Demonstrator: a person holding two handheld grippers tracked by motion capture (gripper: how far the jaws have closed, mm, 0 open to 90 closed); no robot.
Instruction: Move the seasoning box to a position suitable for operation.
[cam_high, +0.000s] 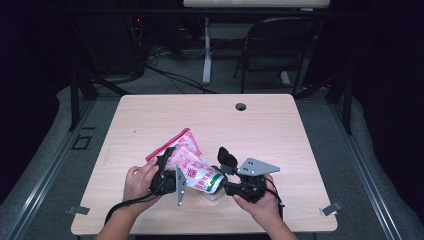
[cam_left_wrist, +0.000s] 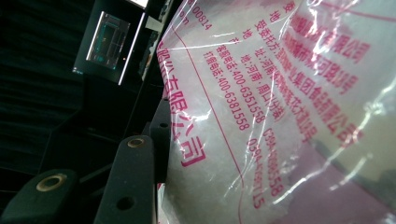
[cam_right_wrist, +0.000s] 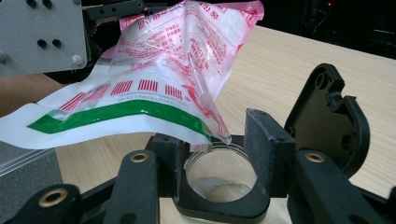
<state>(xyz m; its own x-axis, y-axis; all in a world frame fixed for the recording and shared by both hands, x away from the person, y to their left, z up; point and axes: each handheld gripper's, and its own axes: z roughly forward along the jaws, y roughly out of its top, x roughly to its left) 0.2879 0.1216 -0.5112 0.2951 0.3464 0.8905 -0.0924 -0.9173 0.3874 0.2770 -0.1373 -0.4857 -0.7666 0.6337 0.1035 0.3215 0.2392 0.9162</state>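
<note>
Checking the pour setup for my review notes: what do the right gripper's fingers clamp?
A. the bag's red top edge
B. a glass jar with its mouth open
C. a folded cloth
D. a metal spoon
B: in the right gripper view the right gripper has its fingers pressed on either side of an open glass jar, with the tilted plastic bag held above its mouth.

Low and centre we find the bag (cam_high: 187, 160) tilted above the jar (cam_high: 214, 194), left of the right gripper (cam_high: 227, 172).
</note>
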